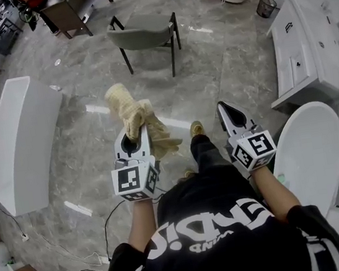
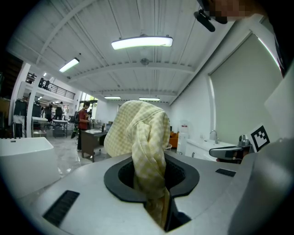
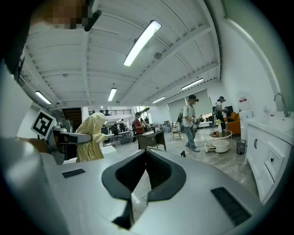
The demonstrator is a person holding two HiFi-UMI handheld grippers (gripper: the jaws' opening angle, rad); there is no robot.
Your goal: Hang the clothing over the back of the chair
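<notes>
Gleaming grey marble floor (image 1: 230, 79), grey chair (image 1: 145, 32), white bathtub (image 1: 309, 149)

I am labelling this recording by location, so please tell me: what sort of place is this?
Probably a bathroom-fittings showroom, or a large open hall used as one. A white bathtub stands on a polished marble floor, and a white vanity cabinet with a basin lines the right side.

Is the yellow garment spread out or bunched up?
Bunched: the garment rises as a crumpled wad from the shut left gripper.
</notes>
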